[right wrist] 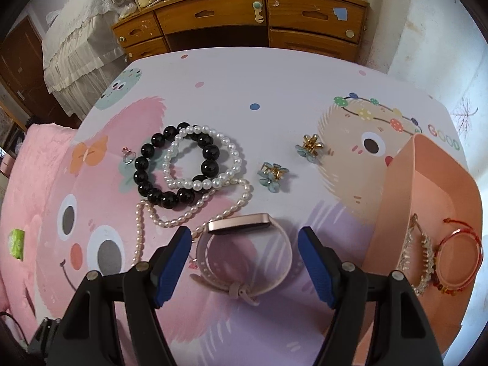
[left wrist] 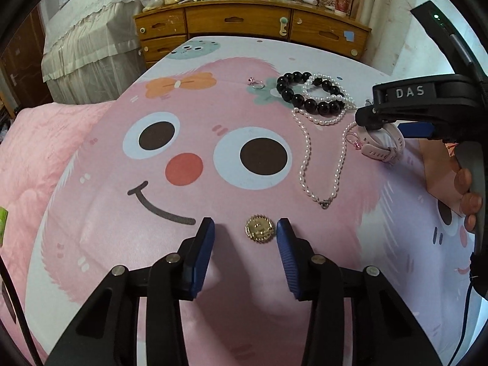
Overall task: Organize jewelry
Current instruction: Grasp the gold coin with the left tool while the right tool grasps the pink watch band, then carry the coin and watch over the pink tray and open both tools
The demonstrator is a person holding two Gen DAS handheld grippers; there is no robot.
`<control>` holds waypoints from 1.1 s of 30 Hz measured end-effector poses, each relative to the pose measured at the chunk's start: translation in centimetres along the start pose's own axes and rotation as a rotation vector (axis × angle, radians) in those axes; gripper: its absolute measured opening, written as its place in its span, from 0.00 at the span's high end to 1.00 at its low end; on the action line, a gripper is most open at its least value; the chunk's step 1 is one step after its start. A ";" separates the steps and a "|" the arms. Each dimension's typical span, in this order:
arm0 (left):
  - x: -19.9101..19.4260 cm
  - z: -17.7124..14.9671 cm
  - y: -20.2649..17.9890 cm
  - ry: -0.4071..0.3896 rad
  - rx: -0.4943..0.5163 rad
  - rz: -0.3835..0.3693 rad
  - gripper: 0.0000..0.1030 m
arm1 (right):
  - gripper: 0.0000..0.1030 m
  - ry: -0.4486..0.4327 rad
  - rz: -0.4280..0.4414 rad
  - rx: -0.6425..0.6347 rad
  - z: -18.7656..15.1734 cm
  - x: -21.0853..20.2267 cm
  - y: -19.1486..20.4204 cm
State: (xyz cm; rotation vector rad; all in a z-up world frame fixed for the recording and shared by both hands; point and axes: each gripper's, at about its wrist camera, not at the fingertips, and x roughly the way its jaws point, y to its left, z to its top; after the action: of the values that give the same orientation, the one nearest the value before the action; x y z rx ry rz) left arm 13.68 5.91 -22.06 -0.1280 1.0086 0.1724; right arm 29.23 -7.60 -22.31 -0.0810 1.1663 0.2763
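Note:
My left gripper (left wrist: 245, 228) is open low over the table, with a gold round brooch (left wrist: 258, 229) lying between its fingertips, close to the right one. My right gripper (right wrist: 245, 238) is open around a pink smartwatch (right wrist: 244, 253), which also shows in the left wrist view (left wrist: 382, 146). A black bead bracelet (right wrist: 170, 164), a white pearl bracelet (right wrist: 202, 158) and a long pearl necklace (right wrist: 195, 210) lie just beyond. A peach tray (right wrist: 405, 183) at right holds a red bangle (right wrist: 457, 259) and a sparkly piece (right wrist: 424, 259).
Two blue flower hair clips (right wrist: 273, 175) (right wrist: 309, 148) and a small ring (right wrist: 128, 155) lie on the cartoon tablecloth (right wrist: 244, 91). A wooden dresser (right wrist: 244, 21) stands behind the table. A pink cushion (left wrist: 39, 158) sits at left.

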 end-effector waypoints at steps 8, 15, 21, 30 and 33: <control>-0.1 0.2 -0.5 -0.013 0.024 -0.016 0.83 | 0.40 -0.002 0.020 0.016 0.1 0.7 -0.1; -0.2 0.1 -0.6 -0.013 0.024 -0.012 0.83 | 0.44 -0.009 0.034 0.016 0.2 0.7 -0.2; -0.1 0.4 -0.5 -0.002 0.019 -0.005 0.83 | 0.45 -0.023 0.055 0.023 0.1 0.3 -0.6; -1.4 1.7 -1.0 -0.019 0.001 -0.013 0.83 | 0.45 -0.142 0.127 -0.014 0.5 -3.6 -1.0; -2.4 2.3 -1.7 -0.042 0.010 -0.035 0.83 | 0.45 -0.206 0.140 -0.040 0.4 -5.5 -1.3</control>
State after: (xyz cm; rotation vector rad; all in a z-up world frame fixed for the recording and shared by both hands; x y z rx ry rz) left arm 14.69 4.47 -18.79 -0.1322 0.9650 0.1379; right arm 27.89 -9.73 -17.22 -0.0056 0.9630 0.4220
